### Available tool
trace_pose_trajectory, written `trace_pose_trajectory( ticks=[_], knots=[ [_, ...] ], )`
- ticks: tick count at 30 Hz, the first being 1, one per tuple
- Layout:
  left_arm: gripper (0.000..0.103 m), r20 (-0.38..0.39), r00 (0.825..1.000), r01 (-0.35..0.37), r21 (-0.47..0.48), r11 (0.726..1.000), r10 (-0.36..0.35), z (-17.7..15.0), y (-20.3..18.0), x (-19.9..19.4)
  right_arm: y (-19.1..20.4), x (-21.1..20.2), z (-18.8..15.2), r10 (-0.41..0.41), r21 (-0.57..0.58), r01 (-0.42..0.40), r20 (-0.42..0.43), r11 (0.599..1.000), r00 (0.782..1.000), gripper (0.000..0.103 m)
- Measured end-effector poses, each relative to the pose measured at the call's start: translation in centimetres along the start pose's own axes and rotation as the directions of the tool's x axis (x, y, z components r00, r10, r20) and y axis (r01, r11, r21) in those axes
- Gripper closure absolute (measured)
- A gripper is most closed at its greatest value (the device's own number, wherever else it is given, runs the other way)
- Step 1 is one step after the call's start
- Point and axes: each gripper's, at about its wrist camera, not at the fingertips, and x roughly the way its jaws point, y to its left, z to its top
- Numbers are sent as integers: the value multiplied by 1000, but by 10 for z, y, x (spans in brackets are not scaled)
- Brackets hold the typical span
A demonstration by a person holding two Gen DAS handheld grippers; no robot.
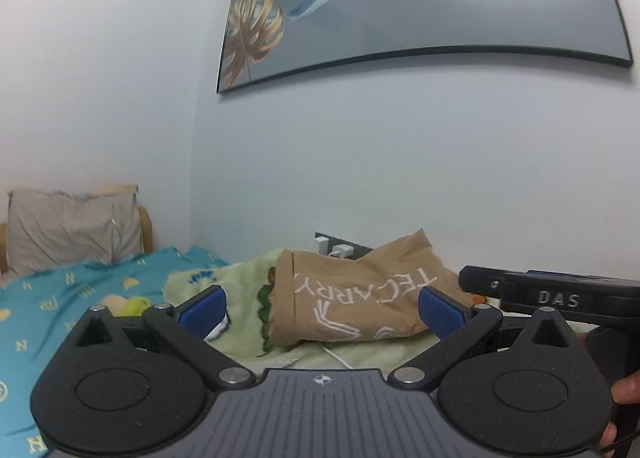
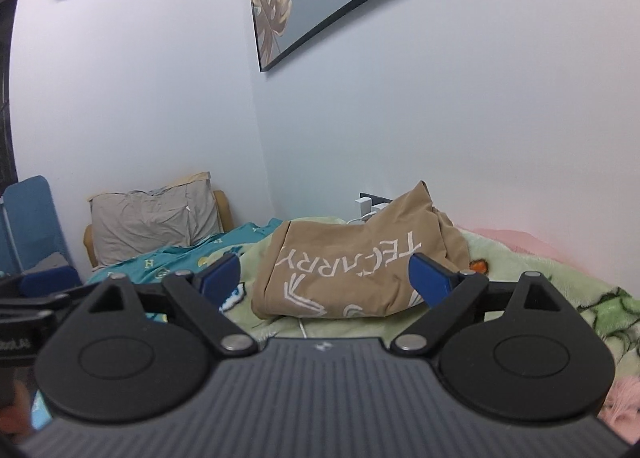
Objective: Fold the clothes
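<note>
We see the wall picture [image 1: 420,6] cut off by the top edge, the wall socket [image 2: 370,204] partly hidden behind the tan garment [image 2: 352,270], its far side unseen.

The left gripper [image 1: 322,308] has its jaws wide apart and holds nothing. The right gripper [image 2: 324,274] is the same, level, its body [image 1: 552,296] at 3 o'clock of the left one.

Tan shirt [image 2: 352,266] with white lettering; pale green blanket [image 2: 520,270], perhaps leaf-printed; teal quilt [image 1: 60,298].
</note>
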Motion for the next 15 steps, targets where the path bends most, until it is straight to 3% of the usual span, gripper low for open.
trace_pose_trajectory(
  ticks=[15],
  knots=[
    [0,32,998,-55,20,998,55,-42,5,-33,25,-24,-28,-54,-71,57,54,996,997,11]
  ],
)
